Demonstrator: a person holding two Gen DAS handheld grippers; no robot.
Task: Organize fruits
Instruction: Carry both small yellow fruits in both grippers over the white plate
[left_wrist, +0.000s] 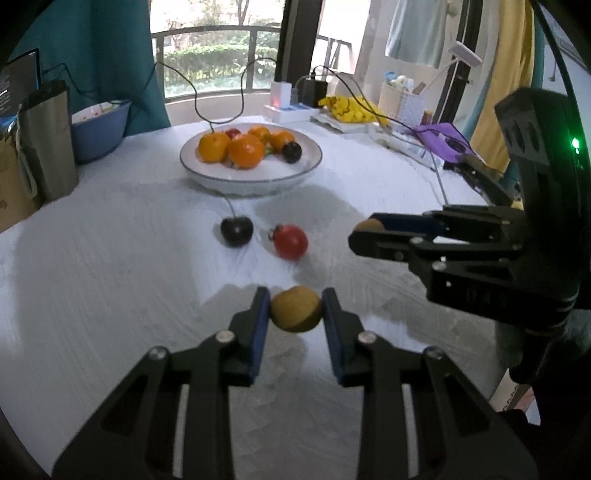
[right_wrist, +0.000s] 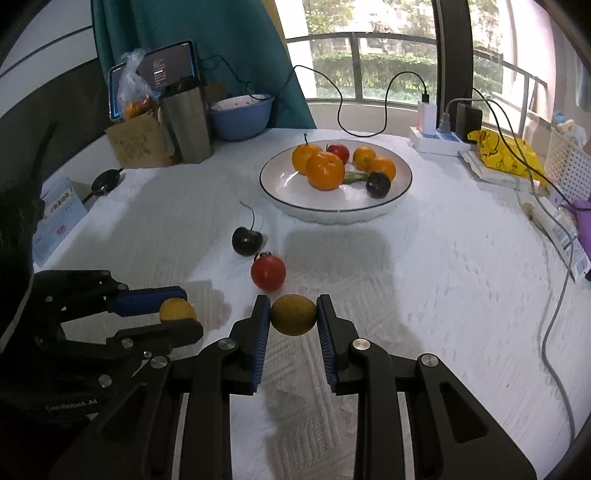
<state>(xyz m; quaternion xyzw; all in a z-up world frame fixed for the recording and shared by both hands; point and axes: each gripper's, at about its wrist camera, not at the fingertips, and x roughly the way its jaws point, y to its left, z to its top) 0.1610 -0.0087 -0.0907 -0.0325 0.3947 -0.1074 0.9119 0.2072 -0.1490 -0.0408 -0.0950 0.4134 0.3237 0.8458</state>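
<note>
Both your tools are pinching a small brown fruit each, left tool (left_wrist: 295, 308) & right tool (right_wrist: 293, 314), w/ the plate (right_wrist: 400, 188) straight ahead past the cherry (right_wrist: 246, 240) & tomato (right_wrist: 268, 273), right tool slightly nearer the plate.

Black tongs (left_wrist: 295, 308) with blue pads; yellow-brown fruit (left_wrist: 295, 309); red tomato (left_wrist: 290, 241); dark cherry (left_wrist: 236, 230); white, dark-rimmed plate (left_wrist: 251, 181) at twelve o'clock.
</note>
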